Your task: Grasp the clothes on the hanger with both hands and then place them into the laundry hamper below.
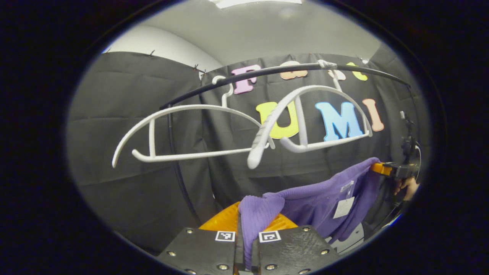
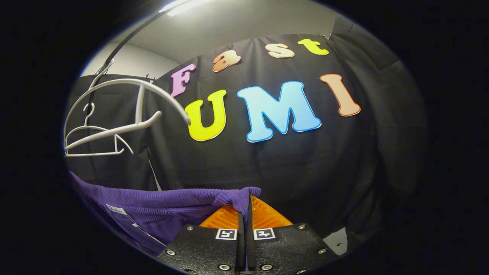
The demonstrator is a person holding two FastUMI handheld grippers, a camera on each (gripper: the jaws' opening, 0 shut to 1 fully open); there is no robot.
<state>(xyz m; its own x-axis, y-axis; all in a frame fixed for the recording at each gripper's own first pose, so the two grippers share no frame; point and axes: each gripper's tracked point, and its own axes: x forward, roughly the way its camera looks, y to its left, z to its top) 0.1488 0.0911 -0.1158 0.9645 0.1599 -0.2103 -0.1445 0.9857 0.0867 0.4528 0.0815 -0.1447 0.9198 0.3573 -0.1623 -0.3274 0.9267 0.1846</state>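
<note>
Left gripper pinches one corner of the purple ribbed knit garment, fingers pressed together on the fabric; right gripper pinches the other corner. Cloth hangs slack btwn them, white tag showing. Already off the hangers, so grasp done; lowering into the hamper is left, hamper not seen. Above & beyond: two bare white plastic hangers on a black rail, close enough to snag.

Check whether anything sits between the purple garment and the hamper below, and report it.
The hamper isn't visible, so the path down can't be judged. The purple garment is off the white hangers, which hang bare above it, stretched between the left tool and right tool. Nothing visible blocks it.
</note>
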